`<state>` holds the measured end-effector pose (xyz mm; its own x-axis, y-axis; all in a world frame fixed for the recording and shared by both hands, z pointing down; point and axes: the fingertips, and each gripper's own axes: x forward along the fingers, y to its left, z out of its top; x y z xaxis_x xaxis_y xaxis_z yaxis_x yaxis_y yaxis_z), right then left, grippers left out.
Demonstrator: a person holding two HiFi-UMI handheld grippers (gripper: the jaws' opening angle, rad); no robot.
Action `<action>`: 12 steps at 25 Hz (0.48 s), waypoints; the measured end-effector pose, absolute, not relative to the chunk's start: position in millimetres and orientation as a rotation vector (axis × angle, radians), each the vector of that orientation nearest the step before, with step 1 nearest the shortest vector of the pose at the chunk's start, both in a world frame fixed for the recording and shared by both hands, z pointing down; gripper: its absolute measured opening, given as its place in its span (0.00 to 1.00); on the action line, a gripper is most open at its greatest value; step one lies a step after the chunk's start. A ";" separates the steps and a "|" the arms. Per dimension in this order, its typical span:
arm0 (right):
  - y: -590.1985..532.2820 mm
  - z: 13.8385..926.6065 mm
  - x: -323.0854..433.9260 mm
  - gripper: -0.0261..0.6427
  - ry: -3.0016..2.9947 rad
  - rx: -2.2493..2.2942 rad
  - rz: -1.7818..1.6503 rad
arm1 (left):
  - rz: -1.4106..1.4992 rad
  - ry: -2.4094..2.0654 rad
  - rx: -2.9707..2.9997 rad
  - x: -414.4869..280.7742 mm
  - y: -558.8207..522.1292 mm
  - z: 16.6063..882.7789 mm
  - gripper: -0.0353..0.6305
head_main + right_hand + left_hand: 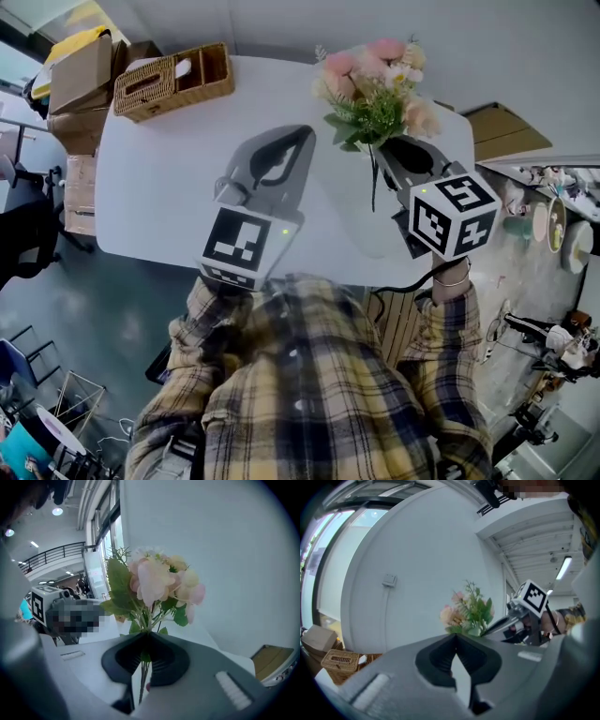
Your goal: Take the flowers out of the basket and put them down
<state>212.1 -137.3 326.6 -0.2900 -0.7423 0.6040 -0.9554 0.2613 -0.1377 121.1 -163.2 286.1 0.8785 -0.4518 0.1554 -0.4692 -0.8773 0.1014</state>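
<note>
Because your right hand-held gripper (147, 637) is shut tight on the thin green stems, the flowers (159, 581) stand up straight above it and do not flop. You hold them low on the stems, so the soft pink and cream petals do not get squashed. The flowers are already out of the basket (173, 80). The basket sits at the far left corner of the table (159, 187), well apart from them. You hold the flowers in the air over the right side of the table, where there is bare room to lay them. Your left hand-held gripper (305, 133) is closed too, but it has nothing in it. It hangs over the middle of the table, out of the way. I think the next job is to bring the flowers down gently and then let go, so they do not drop or bend.
</note>
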 end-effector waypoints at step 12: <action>-135.1 239.4 125.8 0.06 -2.443 1.482 0.477 | 0.178 -0.893 2.872 73.6 -164.8 279.7 0.05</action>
<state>125.8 -135.1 239.4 -0.4545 -0.8100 0.3705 -0.8899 0.4309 -0.1497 73.6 -164.8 279.7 0.8179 -0.5553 0.1503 -0.5704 -0.8167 0.0868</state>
